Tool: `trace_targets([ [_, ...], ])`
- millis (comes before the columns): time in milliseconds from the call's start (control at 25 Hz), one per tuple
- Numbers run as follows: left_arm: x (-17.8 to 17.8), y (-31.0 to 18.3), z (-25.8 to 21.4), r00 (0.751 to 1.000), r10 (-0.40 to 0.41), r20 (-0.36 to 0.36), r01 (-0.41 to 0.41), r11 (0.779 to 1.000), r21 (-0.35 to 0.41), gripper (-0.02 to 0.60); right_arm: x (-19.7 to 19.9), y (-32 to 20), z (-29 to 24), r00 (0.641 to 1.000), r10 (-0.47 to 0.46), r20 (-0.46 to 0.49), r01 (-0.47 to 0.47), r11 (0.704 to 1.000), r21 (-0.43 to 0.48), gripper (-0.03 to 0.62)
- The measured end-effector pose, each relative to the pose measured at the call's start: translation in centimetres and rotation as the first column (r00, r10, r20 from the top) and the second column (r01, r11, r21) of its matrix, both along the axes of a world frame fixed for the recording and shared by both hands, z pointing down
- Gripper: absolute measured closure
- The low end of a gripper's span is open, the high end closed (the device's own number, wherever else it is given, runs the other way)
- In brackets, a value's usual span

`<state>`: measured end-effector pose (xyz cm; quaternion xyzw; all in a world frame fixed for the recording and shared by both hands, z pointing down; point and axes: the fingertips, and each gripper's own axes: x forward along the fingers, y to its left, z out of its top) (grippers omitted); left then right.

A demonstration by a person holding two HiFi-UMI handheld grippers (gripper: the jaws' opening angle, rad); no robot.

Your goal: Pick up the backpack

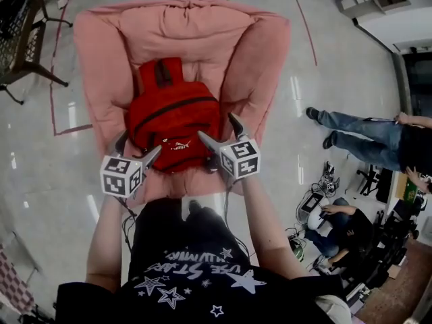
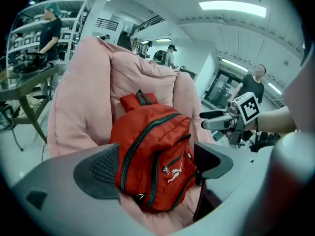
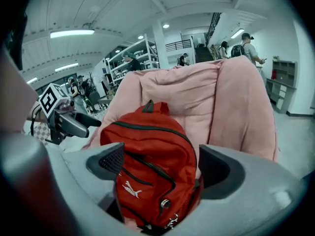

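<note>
Left gripper (image 1: pixel 140 144): jaws wide apart, nothing held, at lower-left corner of backpack. Red backpack (image 1: pixel 174 117): lies front-up on seat of pink cushioned chair (image 1: pixel 101 52), handle toward backrest. Right gripper (image 1: pixel 217 128): jaws wide apart, empty, at backpack's lower-right corner.

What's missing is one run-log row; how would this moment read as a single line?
stage: pre-grasp | left gripper: open | right gripper: open | backpack: red, on pink armchair, not gripped

Black star-printed T-shirt (image 1: pixel 196 275); grey left gripper (image 1: pixel 140 142) and right gripper (image 1: pixel 216 127), black-and-white marker cubes (image 1: pixel 121 176).
</note>
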<state>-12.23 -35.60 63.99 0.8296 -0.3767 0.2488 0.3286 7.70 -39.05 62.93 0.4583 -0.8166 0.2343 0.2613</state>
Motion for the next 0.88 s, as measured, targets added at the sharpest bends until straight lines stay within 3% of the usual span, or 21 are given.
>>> trace_targets([
  [120, 0.0, -0.7, 2.7, 0.999, 0.035, 0.035, -0.034, 0.999, -0.031, 0.100, 0.3, -1.0, 2.6, 0.997, -0.038, -0.060, 0.036, 0.999, -0.033, 0.126],
  [280, 0.1, -2.1, 4.9, 1.000, 0.016, 0.013, -0.015, 0.999, -0.041, 0.081, 0.3, -2.4, 5.5, 0.990, -0.096, -0.105, 0.088, 0.993, -0.075, 0.125],
  [560, 1.0, -3.9, 7.0, 0.999, 0.038, 0.027, -0.036, 0.997, -0.068, 0.080, -0.2, -4.8, 6.9, 0.981, -0.186, -0.050, 0.181, 0.979, -0.090, 0.105],
  [880, 0.7, -4.9, 8.7, 1.000, 0.015, -0.015, -0.017, 0.993, -0.119, 0.080, -1.4, -6.5, 9.3, 0.941, -0.337, 0.041, 0.339, 0.926, -0.166, 0.105],
])
